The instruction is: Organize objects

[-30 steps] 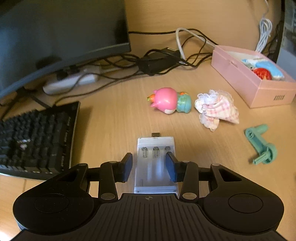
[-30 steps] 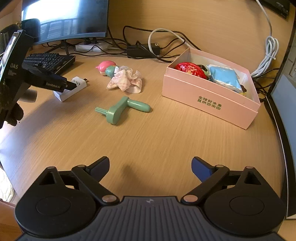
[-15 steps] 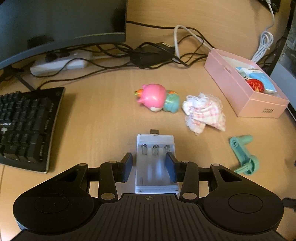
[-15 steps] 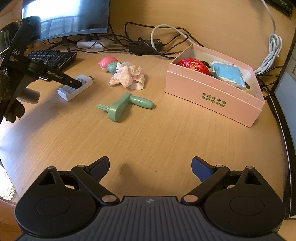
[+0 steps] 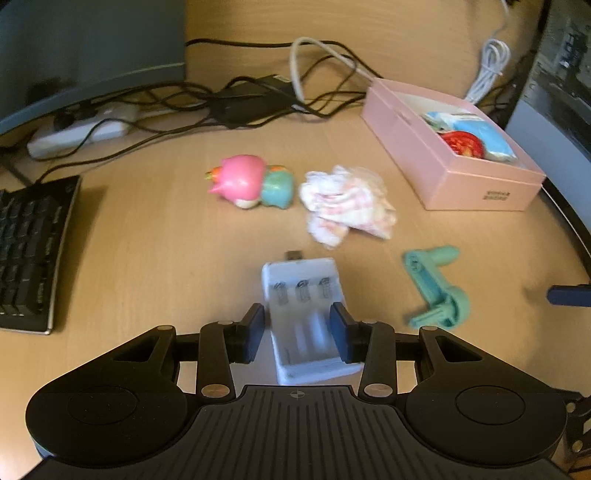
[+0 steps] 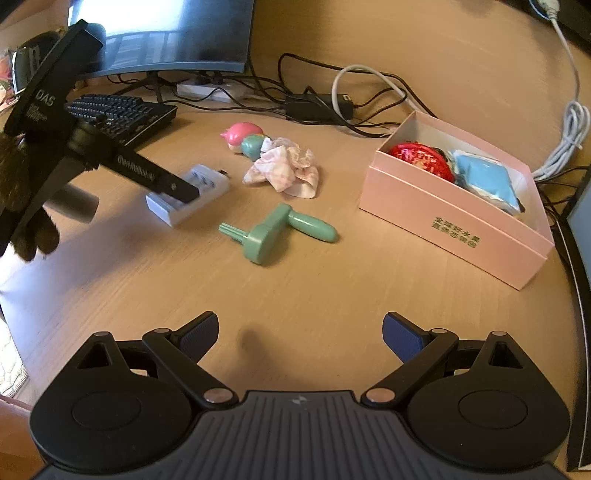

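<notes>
My left gripper [image 5: 297,332] is shut on a white battery charger [image 5: 303,295], its pads pressing the charger's long sides, a USB plug sticking out the far end. From the right wrist view the same charger [image 6: 199,184] hangs just over the desk under the left gripper's fingers [image 6: 177,190]. Beyond it lie a pink and teal toy [image 5: 251,181], a crumpled pink cloth [image 5: 347,206] and a green crank handle [image 5: 436,288]. A pink box [image 6: 443,221] at the right holds a red item and a blue packet. My right gripper [image 6: 299,332] stands open over bare desk, holding nothing.
A black keyboard [image 5: 29,254] lies at the left, below a monitor [image 6: 159,33]. A power strip and tangled cables [image 5: 251,99] run along the back wall. A white coiled cable [image 6: 569,136] hangs behind the box. The desk's edge curves at the far right.
My left gripper has carried the charger to the right, closer to the green handle and the cloth; the keyboard has slid off to the left of its view. The right gripper has hardly moved.
</notes>
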Tool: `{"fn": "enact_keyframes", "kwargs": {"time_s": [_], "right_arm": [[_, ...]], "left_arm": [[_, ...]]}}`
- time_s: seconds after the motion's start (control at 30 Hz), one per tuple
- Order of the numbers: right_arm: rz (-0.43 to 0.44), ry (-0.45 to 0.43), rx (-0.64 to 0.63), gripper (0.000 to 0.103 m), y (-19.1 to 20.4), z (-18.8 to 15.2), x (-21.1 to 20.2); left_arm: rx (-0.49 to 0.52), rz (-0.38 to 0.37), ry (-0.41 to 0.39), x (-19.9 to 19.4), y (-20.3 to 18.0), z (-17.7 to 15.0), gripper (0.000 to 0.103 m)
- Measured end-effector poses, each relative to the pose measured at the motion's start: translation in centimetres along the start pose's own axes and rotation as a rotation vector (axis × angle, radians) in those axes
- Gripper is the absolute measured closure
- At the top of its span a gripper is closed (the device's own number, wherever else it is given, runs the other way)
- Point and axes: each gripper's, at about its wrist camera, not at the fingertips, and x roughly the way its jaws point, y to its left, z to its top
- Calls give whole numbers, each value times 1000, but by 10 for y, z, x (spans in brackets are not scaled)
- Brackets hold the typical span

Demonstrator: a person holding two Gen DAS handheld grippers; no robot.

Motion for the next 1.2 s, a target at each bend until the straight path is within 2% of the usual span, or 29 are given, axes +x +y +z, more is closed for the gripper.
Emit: {"fn": "enact_keyframes", "kwargs": {"time_s": [0.1, 0.23, 0.4, 0.47, 0.53, 0.6, 0.77, 0.93, 1.2], "right_arm": [[5, 11, 4, 7, -2, -1, 2], [12, 24, 11, 7, -5, -5, 4], [13, 26, 22, 7, -10, -8, 4], [14, 28, 29, 7, -12, -10, 4], [17, 31, 37, 7, -14, -11, 5], [19, 34, 42, 7, -16, -12, 6], [24, 38, 50, 7, -19, -14, 6], [27, 49, 55, 7, -19, -17, 8], [47, 68, 38, 7, -14, -21, 12]], "left_arm": [[55, 9, -14, 2, -16, -2, 60], [159, 91, -31, 2, -38, -3, 60], [106, 128, -50, 3, -40, -5, 60], [4, 99, -25, 5, -30, -1, 60], [-148, 26, 6, 5, -15, 3, 61], [-217, -9, -1, 3, -9, 4, 61], [-186, -14, 0, -1, -19, 1, 61], [-72, 25, 13, 3, -41, -6, 60], [-138, -45, 35, 13, -47, 6, 60]]}}
